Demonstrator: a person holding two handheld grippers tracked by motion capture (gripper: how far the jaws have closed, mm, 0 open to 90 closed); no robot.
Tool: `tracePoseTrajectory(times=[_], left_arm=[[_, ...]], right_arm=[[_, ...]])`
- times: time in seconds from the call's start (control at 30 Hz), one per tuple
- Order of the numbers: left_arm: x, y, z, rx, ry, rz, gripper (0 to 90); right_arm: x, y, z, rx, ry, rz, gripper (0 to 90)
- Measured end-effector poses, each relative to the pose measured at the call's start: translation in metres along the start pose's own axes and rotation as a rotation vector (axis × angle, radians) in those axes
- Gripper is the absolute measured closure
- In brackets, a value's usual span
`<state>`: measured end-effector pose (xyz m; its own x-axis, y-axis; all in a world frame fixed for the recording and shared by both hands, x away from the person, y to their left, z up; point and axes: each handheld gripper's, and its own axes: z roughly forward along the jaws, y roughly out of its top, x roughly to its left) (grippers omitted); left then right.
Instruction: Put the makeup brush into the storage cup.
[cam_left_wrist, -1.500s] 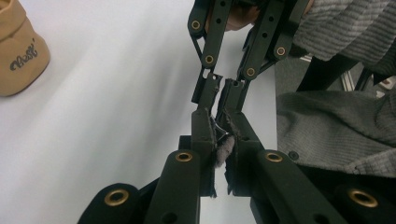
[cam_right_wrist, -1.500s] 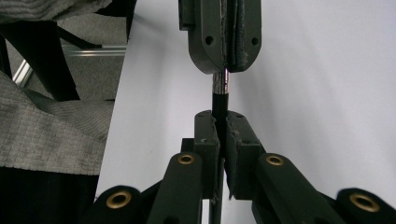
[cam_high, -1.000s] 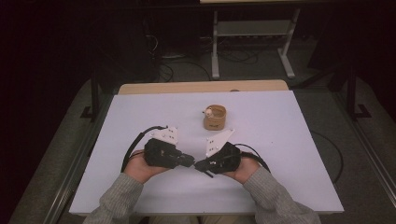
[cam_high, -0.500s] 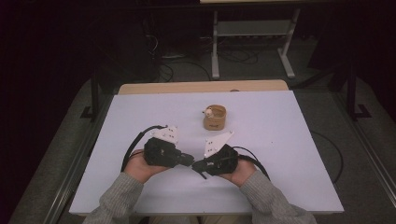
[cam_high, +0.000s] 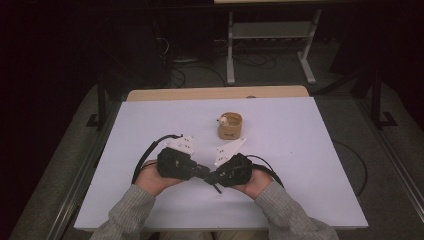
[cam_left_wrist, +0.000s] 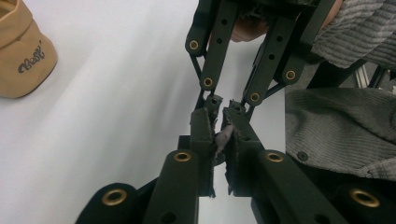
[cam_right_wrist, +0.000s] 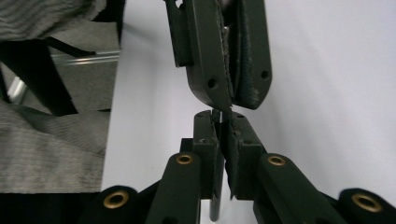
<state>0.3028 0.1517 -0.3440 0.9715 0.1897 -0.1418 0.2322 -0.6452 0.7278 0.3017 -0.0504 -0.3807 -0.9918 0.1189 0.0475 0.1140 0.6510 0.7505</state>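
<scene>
Near the middle of the desk's (cam_high: 300, 150) front edge, well in from both front corners: left gripper (cam_high: 202, 172) and right gripper (cam_high: 212, 176), tip to tip, each in 1 hand, with 2 grey sleeves (cam_high: 125, 220) coming in over that edge. From the left gripper view: own 2 jaws nearly together, with just a narrow slit between the pads, pinching a small pale piece (cam_left_wrist: 223, 137) that sits upright in the slit and pokes a little past the tips. Straight ahead, the other gripper's 2 jaws, drawn in just as close and touching tips with these, or all but. From the right gripper view: own 2 jaws clamped close on a thin dark stick (cam_right_wrist: 213, 207), which runs down the slit and comes out below them, with a short bright end at the tips. Facing them, the 2 padded jaws of the other gripper, pressed flat together. Cannot tell whether stick and pale piece are 1 thing or 2. From the high view: the stick's free end slanting out toward the front edge, just under the meeting point. Beyond the grippers, toward the desk's far edge and apart from both: 1 tan cup (cam_high: 230, 127), upright, with a small white bit (cam_high: 223, 120) at its rim.
</scene>
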Motion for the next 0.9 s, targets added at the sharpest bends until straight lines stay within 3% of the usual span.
tracePoseTrajectory(times=[0.07,0.2,0.27,0.5,0.6,0.77,0.9], left_arm=[[0.000,0.000,-0.002,-0.013,0.008,-0.009,75.7],[-0.002,-0.002,-0.007,-0.017,0.048,-0.025,61.9],[-0.003,-0.004,-0.010,-0.023,0.059,-0.022,60.9],[-0.003,-0.016,-0.010,-0.025,0.083,-0.057,52.0],[-0.003,-0.020,-0.009,-0.019,0.093,-0.058,51.2],[-0.004,-0.026,-0.011,-0.027,0.122,-0.064,49.5],[-0.004,-0.031,-0.014,-0.034,0.149,-0.073,49.3]], right_arm=[[0.001,0.000,-0.001,-0.007,0.016,0.040,82.9],[-0.004,-0.005,-0.007,0.000,-0.002,0.045,82.9],[-0.006,-0.008,-0.009,0.001,-0.005,0.046,82.9],[-0.018,-0.021,-0.033,-0.028,-0.030,0.161,82.9],[-0.022,-0.022,-0.039,-0.022,-0.045,0.170,83.0],[-0.031,-0.024,-0.059,-0.068,-0.057,0.228,83.0],[-0.036,-0.025,-0.069,-0.071,-0.079,0.230,83.0]])
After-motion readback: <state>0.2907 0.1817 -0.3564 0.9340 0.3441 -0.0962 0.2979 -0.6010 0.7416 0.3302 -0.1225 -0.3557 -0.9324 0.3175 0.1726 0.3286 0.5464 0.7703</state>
